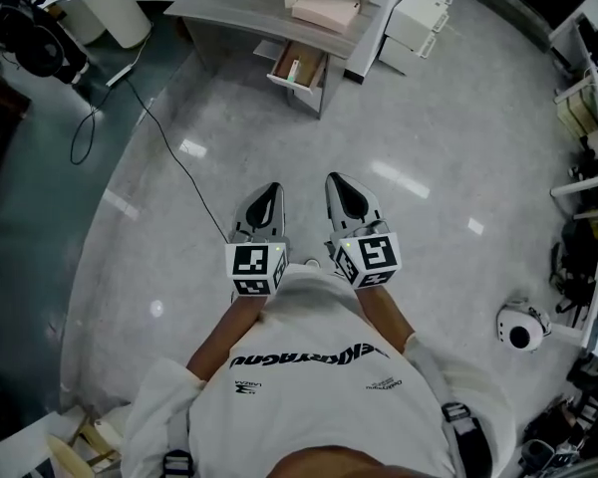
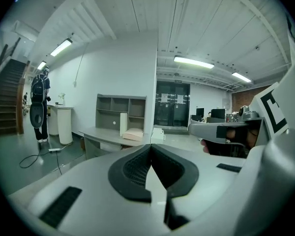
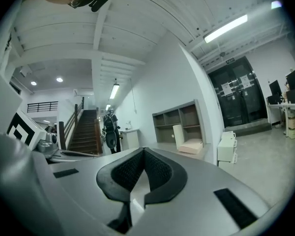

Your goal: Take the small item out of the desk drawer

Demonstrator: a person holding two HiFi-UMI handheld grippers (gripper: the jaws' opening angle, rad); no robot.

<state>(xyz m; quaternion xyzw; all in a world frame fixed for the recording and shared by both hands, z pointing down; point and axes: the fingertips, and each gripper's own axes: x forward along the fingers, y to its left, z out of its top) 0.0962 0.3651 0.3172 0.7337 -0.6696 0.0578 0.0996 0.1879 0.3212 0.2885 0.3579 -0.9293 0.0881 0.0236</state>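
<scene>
Open-plan office: grey desk [image 1: 241, 10], shelf hutch [image 2: 120, 113], monitors [image 2: 217, 114], strip lights [image 2: 192, 62], staircase [image 3: 83, 131], polished floor [image 1: 379, 147].

The person's white shirt [image 1: 309, 342] bears dark lettering [image 1: 304, 357], seen upside down and too blurred to read.

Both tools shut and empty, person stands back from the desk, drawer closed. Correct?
No: the drawer is open, a small item inside, per the head view. The left tool and right tool are shut and empty, back from the desk.
</scene>
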